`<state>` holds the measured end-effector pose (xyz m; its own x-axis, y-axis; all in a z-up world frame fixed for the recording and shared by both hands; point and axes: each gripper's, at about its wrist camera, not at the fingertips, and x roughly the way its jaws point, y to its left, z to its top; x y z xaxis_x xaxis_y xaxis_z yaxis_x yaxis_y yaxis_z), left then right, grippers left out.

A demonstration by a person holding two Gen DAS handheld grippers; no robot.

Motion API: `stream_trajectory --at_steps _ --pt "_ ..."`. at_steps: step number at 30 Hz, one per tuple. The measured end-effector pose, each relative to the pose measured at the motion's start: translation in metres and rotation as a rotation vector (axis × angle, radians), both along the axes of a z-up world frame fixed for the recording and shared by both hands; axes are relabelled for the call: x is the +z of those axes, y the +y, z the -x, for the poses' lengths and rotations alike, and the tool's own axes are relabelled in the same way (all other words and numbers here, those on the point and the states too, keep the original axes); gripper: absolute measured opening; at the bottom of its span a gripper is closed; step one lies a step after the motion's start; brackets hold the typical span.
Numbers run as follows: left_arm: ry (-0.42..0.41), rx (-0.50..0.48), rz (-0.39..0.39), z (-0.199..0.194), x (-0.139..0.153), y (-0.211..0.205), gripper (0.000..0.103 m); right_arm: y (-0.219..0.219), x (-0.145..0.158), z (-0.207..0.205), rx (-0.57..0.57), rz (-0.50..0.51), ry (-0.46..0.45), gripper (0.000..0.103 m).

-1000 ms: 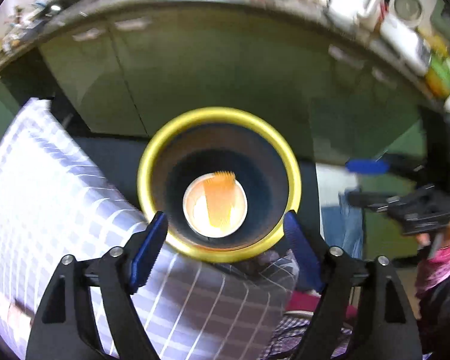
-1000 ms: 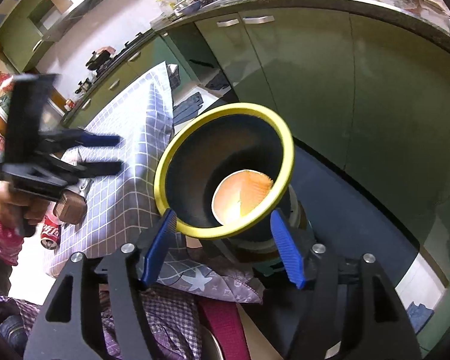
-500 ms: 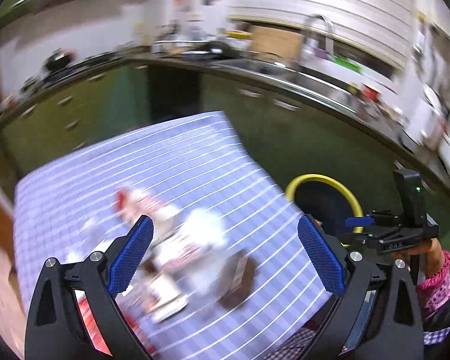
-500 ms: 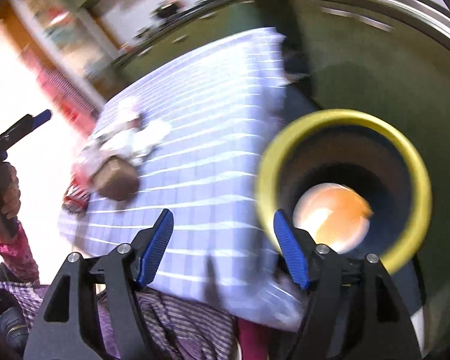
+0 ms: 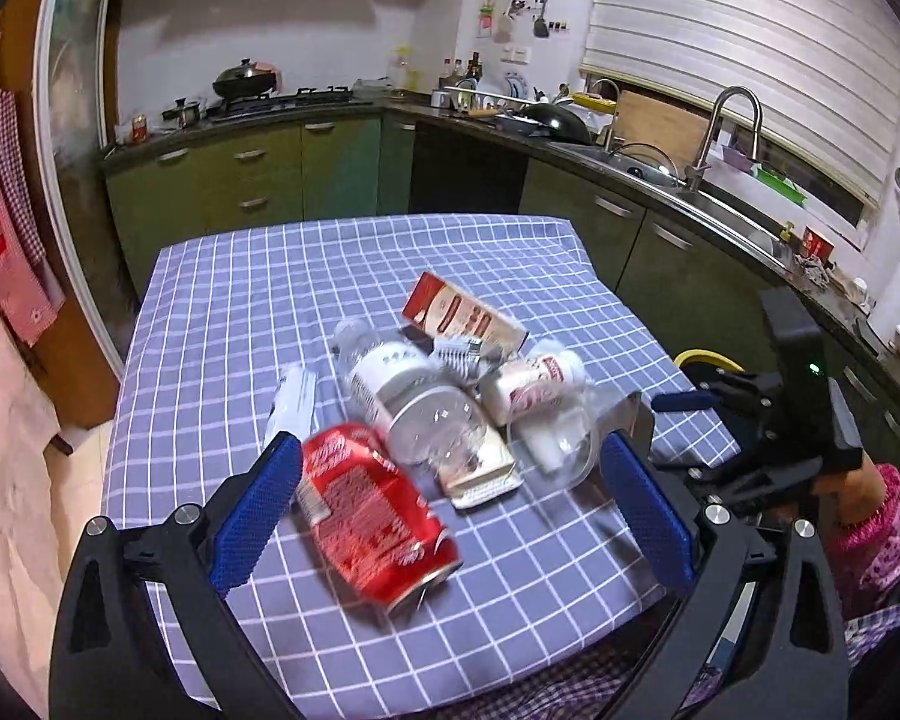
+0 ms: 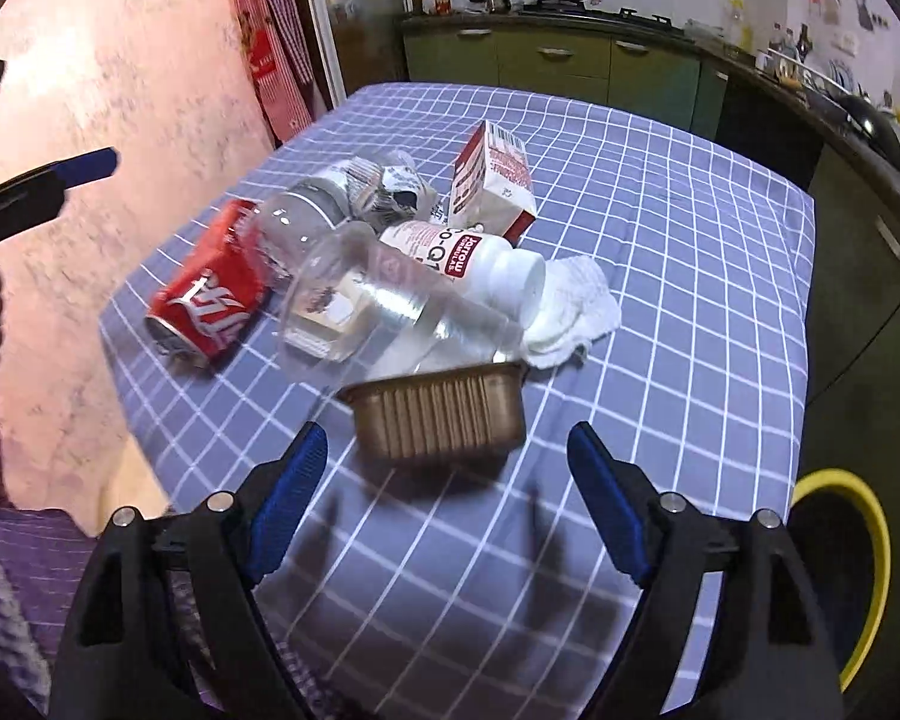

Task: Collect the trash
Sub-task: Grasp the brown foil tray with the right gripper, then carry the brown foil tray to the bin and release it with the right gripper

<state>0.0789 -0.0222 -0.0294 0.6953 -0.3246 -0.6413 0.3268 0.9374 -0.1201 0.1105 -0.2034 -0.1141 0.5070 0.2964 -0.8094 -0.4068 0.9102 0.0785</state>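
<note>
Trash pile sits mid-table on the checked cloth (image 5: 222, 312). Red can (image 5: 369, 510) lies at the pile's near-left edge, between the spread fingers of the left gripper (image 5: 450, 510), apparently not touching them. Right gripper (image 6: 447, 504), jaws just widened and empty, hovers before the brown foil tray (image 6: 441, 420). Yellow-rimmed bin (image 6: 852, 576) stands right of the table.

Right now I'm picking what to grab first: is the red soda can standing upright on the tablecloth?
No: in the left wrist view the red soda can lies on its side on the checked tablecloth.
</note>
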Motion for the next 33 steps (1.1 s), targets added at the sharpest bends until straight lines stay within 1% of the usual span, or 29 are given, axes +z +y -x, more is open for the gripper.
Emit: stream_trajectory --at_steps 6,8,9,10,11,14,24,27,29,33 --pt "0.021 -0.004 0.014 0.002 -0.011 -0.007 0.098 0.009 -0.014 -0.014 0.02 0.026 0.023 0.078" --pt "0.026 -0.005 0.014 0.001 -0.014 -0.009 0.098 0.008 -0.016 -0.016 0.026 0.028 0.022 0.076" --pt "0.029 -0.007 0.014 0.0 -0.015 -0.01 0.098 0.007 -0.016 -0.017 0.029 0.028 0.023 0.071" --pt "0.033 -0.009 0.015 -0.001 -0.016 -0.011 0.098 0.006 -0.016 -0.017 0.031 0.03 0.025 0.063" --pt "0.035 -0.011 0.016 -0.002 -0.017 -0.012 0.098 0.006 -0.017 -0.018 0.035 0.029 0.028 0.058" --pt "0.037 -0.016 0.016 -0.002 -0.019 -0.015 0.098 0.004 -0.017 -0.018 0.036 0.022 0.031 0.057" --pt "0.045 -0.022 0.014 -0.007 -0.026 -0.018 0.098 -0.004 -0.002 0.017 0.036 -0.031 0.042 0.057" --pt "0.049 -0.026 0.011 -0.007 -0.029 -0.019 0.098 -0.021 0.005 0.027 -0.009 -0.053 0.037 0.057" --pt "0.054 -0.029 0.009 -0.007 -0.031 -0.021 0.098 -0.039 0.01 0.033 -0.06 -0.059 0.023 0.057" --pt "0.066 -0.042 0.005 -0.009 -0.036 -0.025 0.098 -0.089 0.013 0.045 -0.221 -0.074 0.011 0.057"
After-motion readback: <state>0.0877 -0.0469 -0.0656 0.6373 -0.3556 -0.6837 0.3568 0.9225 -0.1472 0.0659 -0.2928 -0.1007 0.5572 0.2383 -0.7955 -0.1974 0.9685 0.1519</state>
